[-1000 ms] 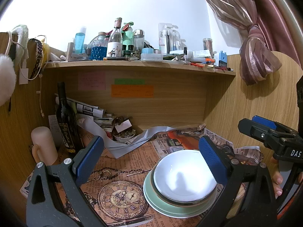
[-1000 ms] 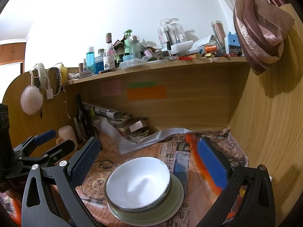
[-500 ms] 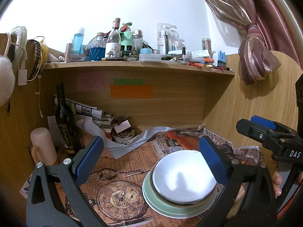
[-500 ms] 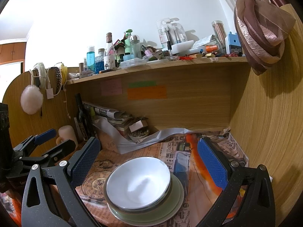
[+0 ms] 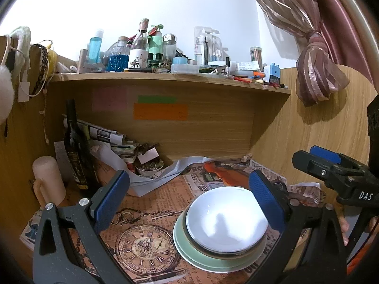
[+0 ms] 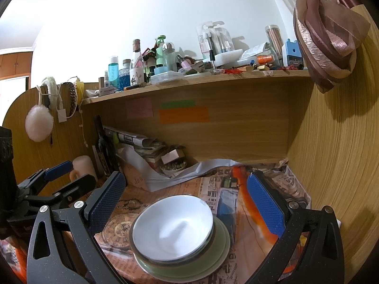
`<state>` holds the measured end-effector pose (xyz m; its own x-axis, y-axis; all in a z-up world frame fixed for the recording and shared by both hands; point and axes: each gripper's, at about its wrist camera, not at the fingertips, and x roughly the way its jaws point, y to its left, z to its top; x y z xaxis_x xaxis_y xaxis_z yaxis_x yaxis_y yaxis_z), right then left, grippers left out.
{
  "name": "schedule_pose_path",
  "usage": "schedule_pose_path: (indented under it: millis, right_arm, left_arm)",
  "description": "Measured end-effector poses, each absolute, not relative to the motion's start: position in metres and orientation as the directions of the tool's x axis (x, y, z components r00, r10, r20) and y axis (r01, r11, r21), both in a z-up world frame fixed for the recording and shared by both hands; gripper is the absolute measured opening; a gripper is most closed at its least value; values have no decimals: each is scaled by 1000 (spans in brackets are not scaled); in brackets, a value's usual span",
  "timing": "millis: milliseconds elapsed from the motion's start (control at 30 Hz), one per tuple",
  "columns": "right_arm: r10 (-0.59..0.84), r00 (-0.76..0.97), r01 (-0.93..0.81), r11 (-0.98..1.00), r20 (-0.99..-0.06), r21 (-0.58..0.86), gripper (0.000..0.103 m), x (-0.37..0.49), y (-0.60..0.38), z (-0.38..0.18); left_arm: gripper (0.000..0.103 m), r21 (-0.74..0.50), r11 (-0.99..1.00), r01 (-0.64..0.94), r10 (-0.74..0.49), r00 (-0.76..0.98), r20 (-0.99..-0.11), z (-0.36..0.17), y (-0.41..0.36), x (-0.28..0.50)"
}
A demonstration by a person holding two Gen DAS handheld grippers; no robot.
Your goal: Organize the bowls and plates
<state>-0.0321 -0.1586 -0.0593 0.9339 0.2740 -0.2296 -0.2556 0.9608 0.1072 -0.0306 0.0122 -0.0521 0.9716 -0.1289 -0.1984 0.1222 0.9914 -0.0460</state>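
Bowl (image 5: pixel 226 220), white, sits on top of a stack with a green plate (image 5: pixel 187 248) at its base, on the newspaper-covered worktop (image 5: pixel 154 203). Your left gripper (image 5: pixel 189 197) hangs above the stack's left side, jaws spread wide and empty. Your right gripper (image 6: pixel 187 201) hangs over the stack, jaws likewise wide apart, holding nothing.

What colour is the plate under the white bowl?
Pale green plate, seen best in the left wrist view, beneath the white bowl.
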Motion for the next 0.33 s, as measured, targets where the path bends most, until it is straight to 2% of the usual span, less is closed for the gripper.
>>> schedule_pose_path:
  millis: [333]
  right_arm:
    - [275, 931, -253, 960, -241, 118, 103, -28, -162, -62]
  left_arm:
    - [103, -49, 990, 134, -142, 968, -207, -55, 12, -29]
